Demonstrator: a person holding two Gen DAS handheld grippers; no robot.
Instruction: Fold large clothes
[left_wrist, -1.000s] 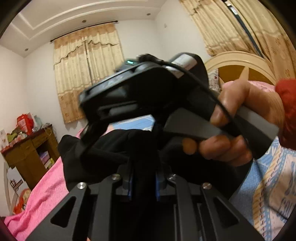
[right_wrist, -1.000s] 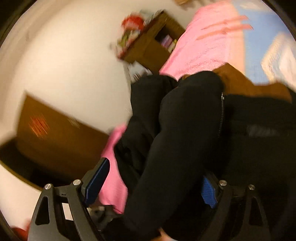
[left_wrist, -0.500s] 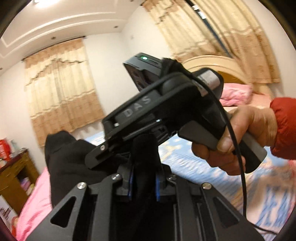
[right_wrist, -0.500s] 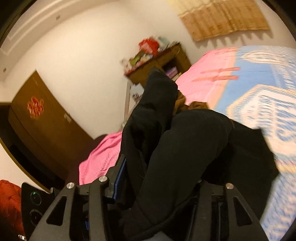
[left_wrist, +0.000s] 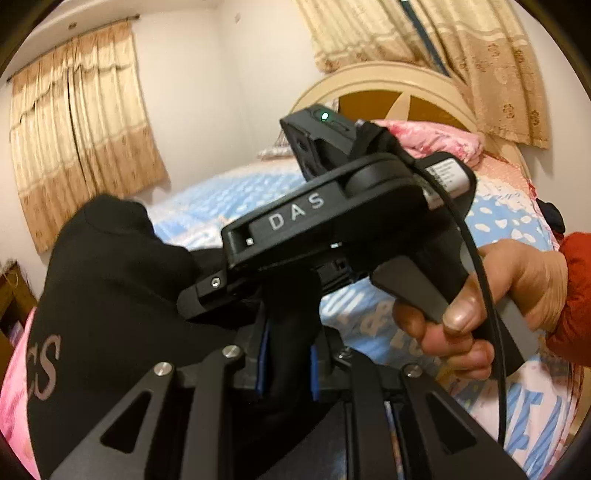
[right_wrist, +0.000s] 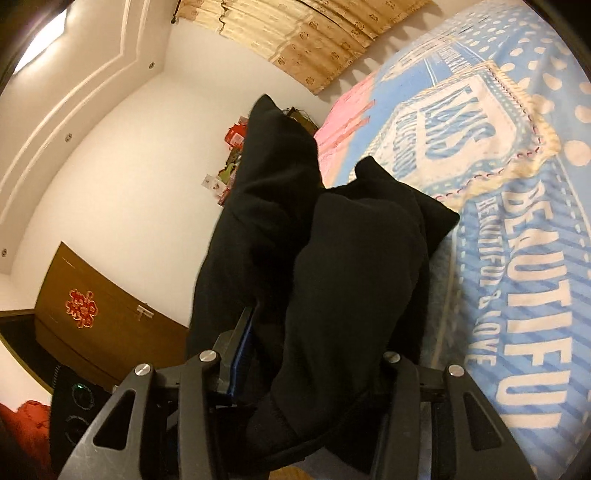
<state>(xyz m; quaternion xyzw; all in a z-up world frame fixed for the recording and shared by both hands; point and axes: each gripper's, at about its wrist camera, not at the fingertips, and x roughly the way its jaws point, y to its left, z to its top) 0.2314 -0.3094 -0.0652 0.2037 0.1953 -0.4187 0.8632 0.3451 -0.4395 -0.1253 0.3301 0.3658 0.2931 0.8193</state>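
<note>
A large black garment (left_wrist: 110, 295) with grey lettering hangs bunched in the air above the bed. My left gripper (left_wrist: 286, 360) is shut on a fold of it between the blue pads. The right gripper's body, marked DAS (left_wrist: 332, 221), shows just ahead in the left wrist view, held by a hand in a red sleeve. In the right wrist view my right gripper (right_wrist: 314, 354) is shut on a thick bundle of the same black garment (right_wrist: 351, 277), which covers the fingertips and droops toward the bed.
A bed with a blue and white printed cover (right_wrist: 517, 221) lies below, with a pink sheet (right_wrist: 343, 118) at its edge. A round headboard (left_wrist: 388, 92), pink pillows (left_wrist: 436, 136), curtains (left_wrist: 81, 140), a brown door (right_wrist: 92, 321) and a cluttered cabinet (right_wrist: 236, 136) stand around.
Both grippers have swung round with the garment, so the bed cover and headboard come into view. The garment stays gripped by both and now hangs lower toward the bed.
</note>
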